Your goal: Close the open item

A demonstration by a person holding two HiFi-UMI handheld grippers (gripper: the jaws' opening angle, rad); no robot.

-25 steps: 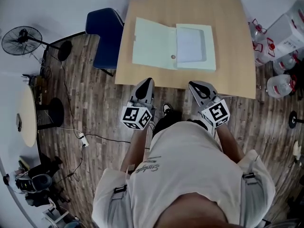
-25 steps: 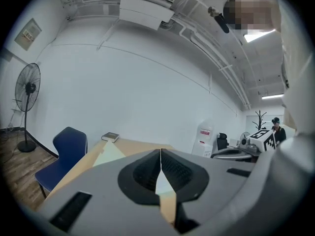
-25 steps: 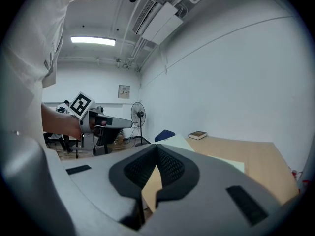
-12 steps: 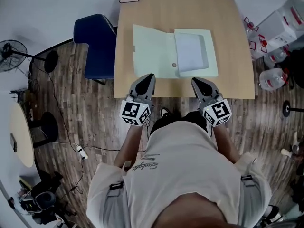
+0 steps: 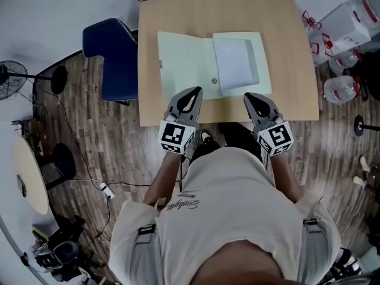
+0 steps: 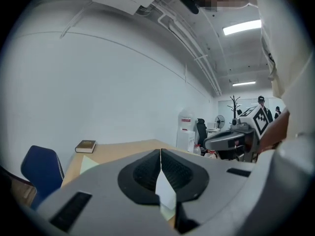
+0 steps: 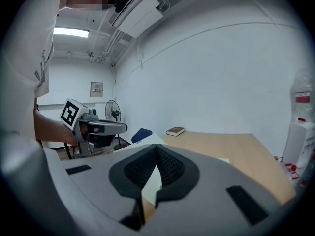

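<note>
Folder (image 5: 187, 61), pale green, lies open and flat on the bench (image 5: 291, 52), with its left cover spread out and a sheet stack (image 5: 233, 63) in the right half. It looks light, thin and floppy, likely to bend or slide. The left cover's free outer edge seems the best place to lift. The left hand-held gripper (image 5: 190, 95) and right hand-held gripper (image 5: 254, 100) hover at the bench's near edge, each with jaws together on nothing. They hide part of the folder's near edge, and its fastening cannot be made out.
</note>
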